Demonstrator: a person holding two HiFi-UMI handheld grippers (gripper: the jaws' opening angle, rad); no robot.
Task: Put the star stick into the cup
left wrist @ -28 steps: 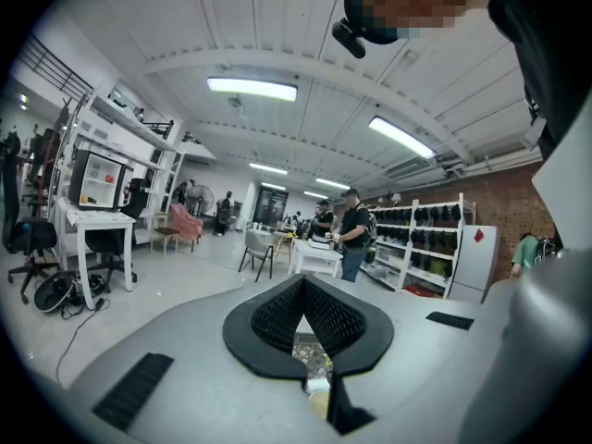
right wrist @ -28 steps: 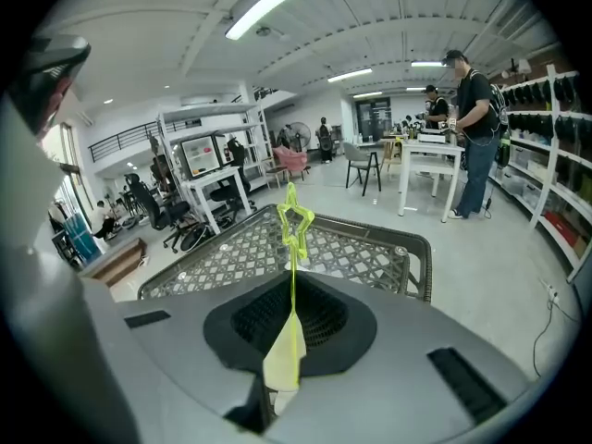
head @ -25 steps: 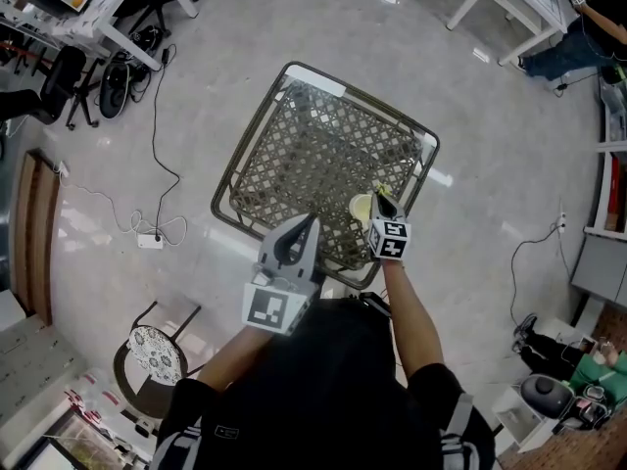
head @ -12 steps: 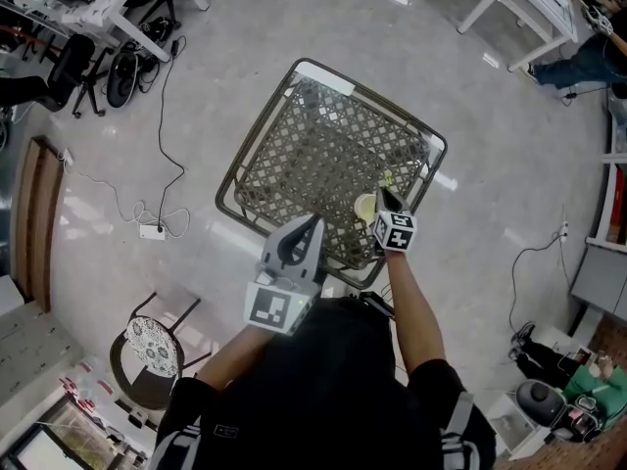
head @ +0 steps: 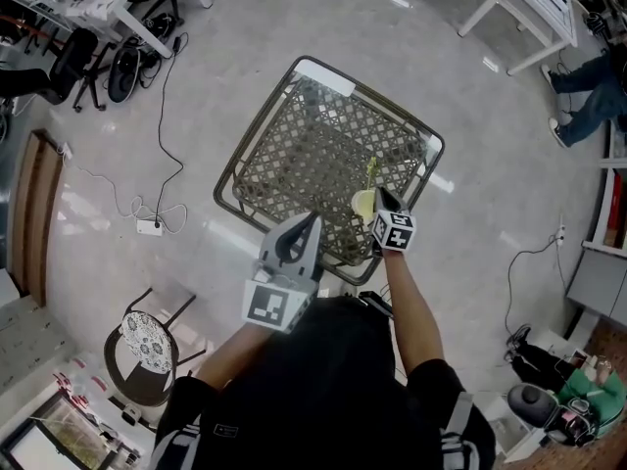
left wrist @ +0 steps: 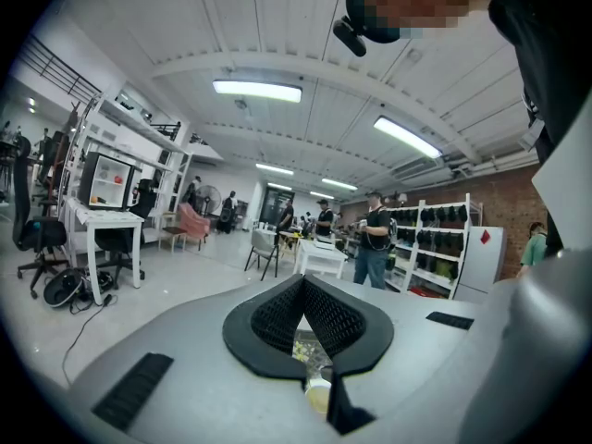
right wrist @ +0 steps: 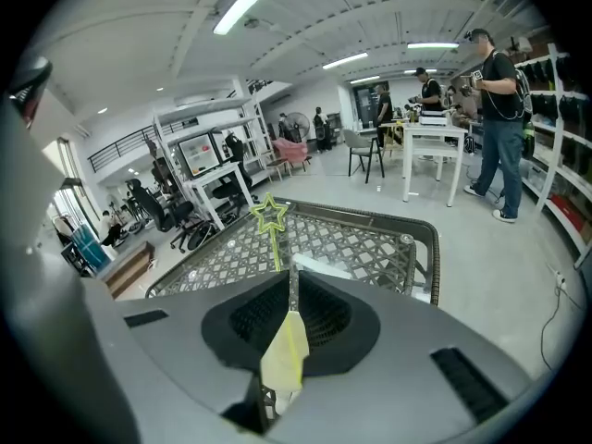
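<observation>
Star stick point(right wrist: 271, 216) is pinched by its shaft in the clenched jaws of the right gripper point(right wrist: 292, 280). Its green star stands out just beyond the jaw tips, above the lattice bench point(right wrist: 370, 243). The left gripper point(left wrist: 302, 283) has its jaws pressed together on nothing. The pale cup point(head: 361, 204) stands on the bench just beside the right jaws.

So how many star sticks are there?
1. The star stick is between the jaws of the right gripper, with its star poking up over the lattice table. No other one shows.
</observation>
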